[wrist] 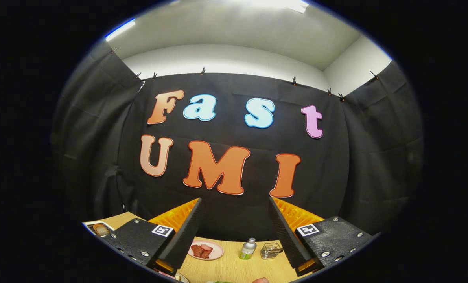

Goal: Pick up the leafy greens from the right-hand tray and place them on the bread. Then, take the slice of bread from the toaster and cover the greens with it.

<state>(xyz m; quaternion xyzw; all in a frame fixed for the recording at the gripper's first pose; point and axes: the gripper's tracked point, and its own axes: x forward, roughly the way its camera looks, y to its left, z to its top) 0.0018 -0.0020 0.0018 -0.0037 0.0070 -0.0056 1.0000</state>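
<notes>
My gripper has matte black ribbed fingers backed with bright orange, and each black base plate carries a small white square printed with a black marker pattern. The counter is pale wood with a fine straight grain. On it sits a pink plate holding reddish-brown pieces, a bottle with a yellow-green label and silver cap, and a small silver wire basket. A white tray holds something golden-brown. The booth's cloth wall is black; the room above is white.
</notes>
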